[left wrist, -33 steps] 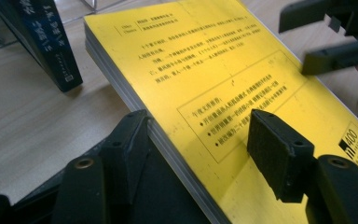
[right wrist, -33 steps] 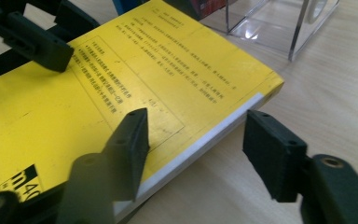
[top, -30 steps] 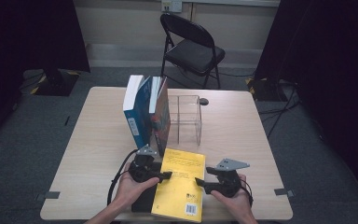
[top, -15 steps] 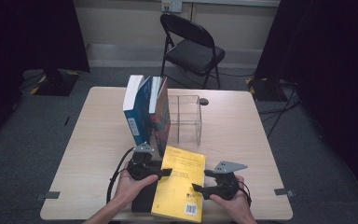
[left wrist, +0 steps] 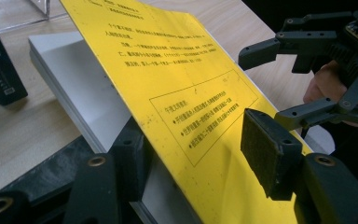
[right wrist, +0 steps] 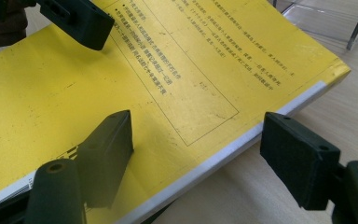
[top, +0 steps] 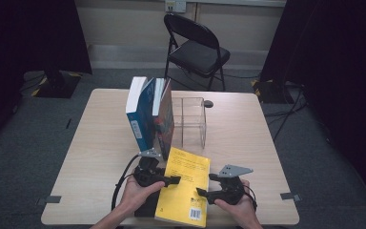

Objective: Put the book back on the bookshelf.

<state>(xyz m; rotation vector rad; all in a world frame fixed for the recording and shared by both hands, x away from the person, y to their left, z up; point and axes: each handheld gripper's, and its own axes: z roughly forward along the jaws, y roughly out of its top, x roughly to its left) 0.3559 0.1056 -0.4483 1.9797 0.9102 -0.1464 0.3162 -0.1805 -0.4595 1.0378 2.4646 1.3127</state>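
Yellow book (top: 185,183): barcode, Chinese txt

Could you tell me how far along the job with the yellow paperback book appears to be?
Done: a blue-and-white book and a red-spined book already stand upright beside the clear acrylic holder. In hand: the yellow paperback book lies at the near edge of the wooden table, the left gripper and right gripper straddling opposite edges, jaws not visibly pressing. Left, probably: grip it, lift it and stand it with the others.

Upright books (top: 148,114), clear box (top: 188,121), folding chair (top: 196,50) beyond table (top: 248,138)
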